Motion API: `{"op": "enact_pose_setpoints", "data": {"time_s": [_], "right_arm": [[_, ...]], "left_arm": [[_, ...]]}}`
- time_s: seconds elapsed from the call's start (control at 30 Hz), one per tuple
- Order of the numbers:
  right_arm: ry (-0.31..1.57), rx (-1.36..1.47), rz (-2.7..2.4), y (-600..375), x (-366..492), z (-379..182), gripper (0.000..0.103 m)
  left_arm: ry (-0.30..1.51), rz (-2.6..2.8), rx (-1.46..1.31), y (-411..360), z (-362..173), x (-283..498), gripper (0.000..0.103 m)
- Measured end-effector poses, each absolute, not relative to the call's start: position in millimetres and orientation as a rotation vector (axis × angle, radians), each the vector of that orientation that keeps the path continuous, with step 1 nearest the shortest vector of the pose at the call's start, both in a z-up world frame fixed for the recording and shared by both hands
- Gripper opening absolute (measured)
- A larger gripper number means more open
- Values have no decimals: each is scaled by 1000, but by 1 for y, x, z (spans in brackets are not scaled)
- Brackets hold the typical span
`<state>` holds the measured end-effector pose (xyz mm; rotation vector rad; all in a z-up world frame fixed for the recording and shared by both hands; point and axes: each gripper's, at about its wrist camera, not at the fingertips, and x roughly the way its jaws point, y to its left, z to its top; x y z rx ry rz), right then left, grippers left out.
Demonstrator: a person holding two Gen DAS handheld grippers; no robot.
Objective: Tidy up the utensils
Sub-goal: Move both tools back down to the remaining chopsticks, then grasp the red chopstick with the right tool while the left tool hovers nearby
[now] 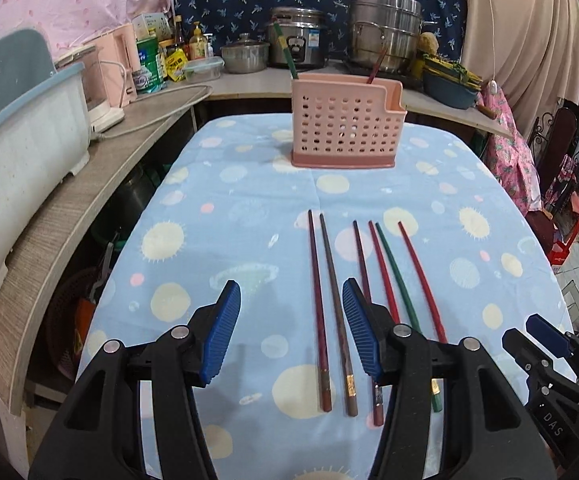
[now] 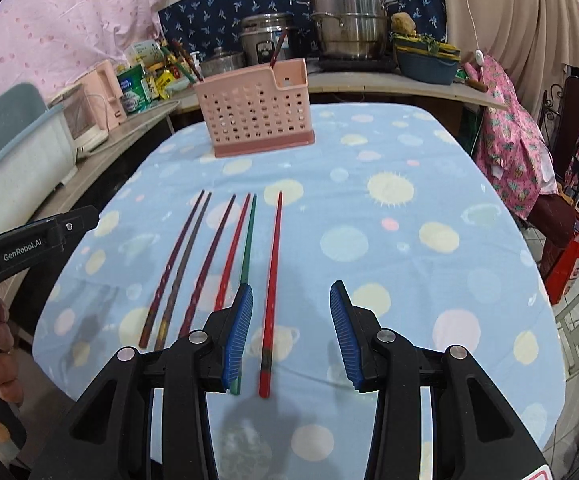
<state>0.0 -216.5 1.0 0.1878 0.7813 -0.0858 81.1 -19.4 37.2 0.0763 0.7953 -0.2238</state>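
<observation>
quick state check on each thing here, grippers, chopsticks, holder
left gripper: open, holding nothing, over the two leftmost chopsticks
right gripper: open, holding nothing, over the rightmost red chopstick
six chopsticks: lying flat in a row on the tablecloth, none gripped
pink holder: upright at the far end, a few chopsticks already standing in it

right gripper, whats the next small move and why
Probably ease the right gripper down and shut on the red chopstick lying between its open fingers. Six chopsticks lie on the tablecloth, and the pink holder already has some.
</observation>
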Motion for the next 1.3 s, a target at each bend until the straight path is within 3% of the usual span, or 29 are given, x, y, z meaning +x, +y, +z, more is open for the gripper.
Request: {"op": "enact_pose_setpoints", "data": {"time_s": [0.87,1.3], "right_arm": [[860,170,-53,-201,1,-34,36],[915,158,-35,-194,4,-51,15]], "left_arm": [[925,-208,107,-14,-16,69,51],[973,-217,95,-11,-29,66,51]]}}
